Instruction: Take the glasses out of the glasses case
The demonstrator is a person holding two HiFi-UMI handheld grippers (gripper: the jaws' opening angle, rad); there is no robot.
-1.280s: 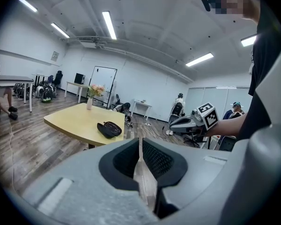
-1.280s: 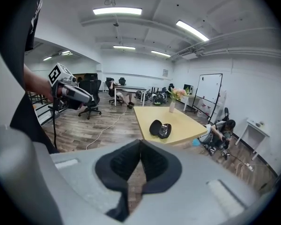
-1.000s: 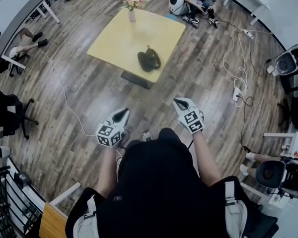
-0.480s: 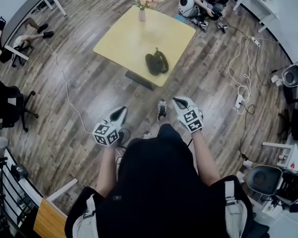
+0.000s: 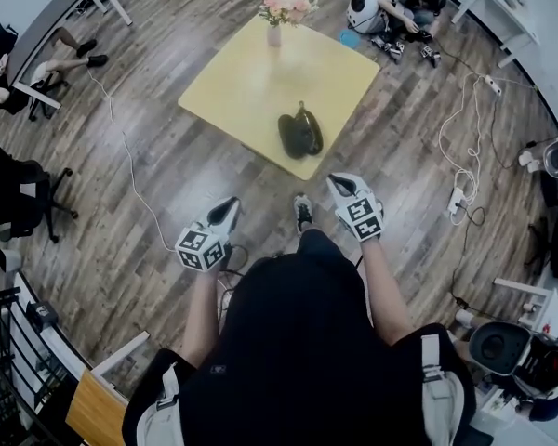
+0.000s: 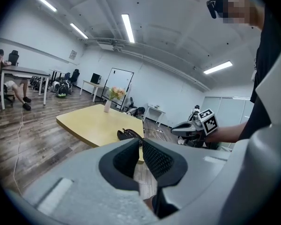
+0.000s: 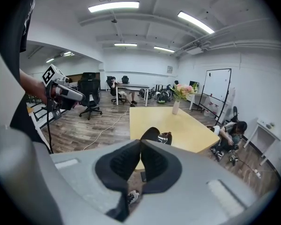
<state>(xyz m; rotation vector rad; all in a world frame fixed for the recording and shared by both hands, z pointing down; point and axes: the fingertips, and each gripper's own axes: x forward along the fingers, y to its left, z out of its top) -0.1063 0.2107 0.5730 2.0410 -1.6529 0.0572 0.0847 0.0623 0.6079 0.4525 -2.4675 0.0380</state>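
Observation:
A black glasses case [image 5: 299, 135] lies open near the front edge of a yellow table [image 5: 251, 82]. It also shows in the left gripper view [image 6: 128, 134] and the right gripper view [image 7: 155, 135], where something shiny sits in it. Both grippers hang in the air short of the table, well apart from the case. My left gripper [image 5: 231, 206] is shut with nothing between its jaws [image 6: 140, 141]. My right gripper [image 5: 336, 182] is also shut and empty [image 7: 140, 142], nearer the table's front corner.
A vase of pink flowers [image 5: 275, 32] stands at the table's far edge. My shoe [image 5: 302, 212] is on the wood floor below the grippers. Cables [image 5: 465, 156] trail at right; office chairs [image 5: 19, 198] at left. A person [image 5: 395, 3] sits on the floor behind the table.
The table and case have drawn nearer in the head view as I walk forward. Both grippers stay shut, carried along at the same height.

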